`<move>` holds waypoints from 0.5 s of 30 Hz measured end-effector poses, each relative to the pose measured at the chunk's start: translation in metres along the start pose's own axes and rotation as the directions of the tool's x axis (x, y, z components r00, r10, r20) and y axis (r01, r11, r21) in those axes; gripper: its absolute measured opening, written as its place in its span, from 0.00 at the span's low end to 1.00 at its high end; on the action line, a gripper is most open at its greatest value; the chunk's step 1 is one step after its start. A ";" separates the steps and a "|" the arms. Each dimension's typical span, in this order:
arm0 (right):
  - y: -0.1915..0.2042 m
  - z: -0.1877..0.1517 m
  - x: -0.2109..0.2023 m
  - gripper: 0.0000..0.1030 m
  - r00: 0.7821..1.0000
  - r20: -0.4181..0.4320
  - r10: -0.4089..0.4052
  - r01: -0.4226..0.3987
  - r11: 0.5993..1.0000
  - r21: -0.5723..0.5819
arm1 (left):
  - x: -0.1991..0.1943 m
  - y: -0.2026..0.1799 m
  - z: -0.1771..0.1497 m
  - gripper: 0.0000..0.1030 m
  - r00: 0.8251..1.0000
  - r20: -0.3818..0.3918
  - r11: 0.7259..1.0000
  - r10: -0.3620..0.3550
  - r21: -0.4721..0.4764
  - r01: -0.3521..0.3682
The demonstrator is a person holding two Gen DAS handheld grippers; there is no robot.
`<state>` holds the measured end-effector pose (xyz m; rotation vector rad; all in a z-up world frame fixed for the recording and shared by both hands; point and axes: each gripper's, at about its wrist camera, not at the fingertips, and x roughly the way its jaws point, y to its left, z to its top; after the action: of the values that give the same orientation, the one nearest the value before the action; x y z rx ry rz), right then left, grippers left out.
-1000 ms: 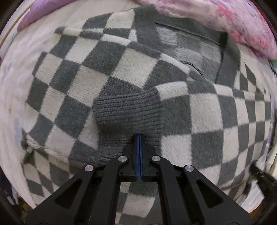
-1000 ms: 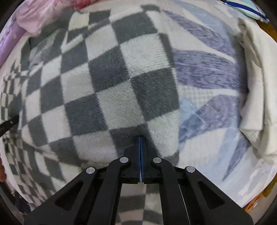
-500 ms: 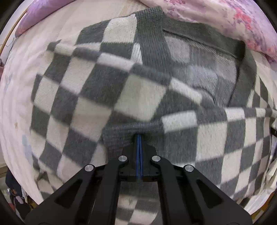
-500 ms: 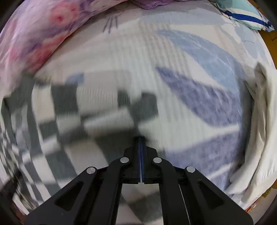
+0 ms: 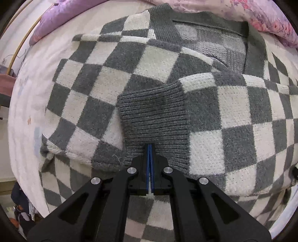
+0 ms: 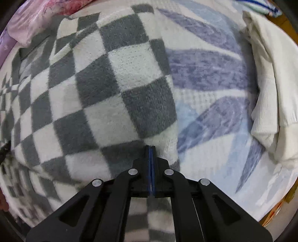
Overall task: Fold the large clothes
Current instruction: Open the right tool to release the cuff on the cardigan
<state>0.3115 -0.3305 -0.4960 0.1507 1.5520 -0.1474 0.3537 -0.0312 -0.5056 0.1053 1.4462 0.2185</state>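
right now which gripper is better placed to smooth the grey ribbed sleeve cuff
Left. The left gripper sits shut right at the grey ribbed sleeve cuff on the checkered grey and white knit cardigan. The right gripper is at the cardigan's side edge, with no cuff in its view.

Grey-and-cream checks all over the cardigan [image 5: 152,61], its ribbed cuff [image 5: 154,119] and neck band plain dark grey. The bedsheet [image 6: 210,115] is white with blue and violet leaf shapes. A cream garment [image 6: 268,96] is ribbed and plain. The quilt [image 5: 264,16] is pink floral, a pillow [image 5: 61,20] lilac. Both hand-held grippers are black with blue pads.
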 end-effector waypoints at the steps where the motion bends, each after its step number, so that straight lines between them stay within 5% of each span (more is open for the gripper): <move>1: -0.003 0.002 -0.008 0.00 1.000 -0.002 0.023 -0.023 1.000 0.014 | -0.004 -0.003 0.000 0.00 1.000 0.001 1.000 0.014 0.021 -0.014; 4: -0.006 0.004 -0.032 0.06 0.997 0.007 0.072 -0.072 0.997 0.026 | -0.022 -0.005 -0.005 0.04 1.000 -0.014 1.000 0.000 -0.011 0.000; 6: -0.009 0.004 -0.048 0.18 0.994 0.030 0.103 -0.103 0.995 0.017 | -0.037 -0.011 -0.009 0.28 0.999 -0.012 0.999 -0.032 -0.018 0.032; 8: -0.013 0.001 -0.065 0.42 0.993 0.042 0.113 -0.113 0.993 0.015 | -0.053 -0.008 -0.016 0.40 1.000 0.009 1.000 -0.021 -0.012 0.021; 15: 0.006 -0.037 -0.140 0.59 0.982 0.133 0.133 -0.132 0.991 -0.014 | -0.104 0.024 -0.035 0.53 0.999 0.022 0.999 -0.049 -0.010 0.049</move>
<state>0.2747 -0.3179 -0.3568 0.2348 1.4038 -0.0476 0.3053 -0.0315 -0.4037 0.0633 1.4238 0.1844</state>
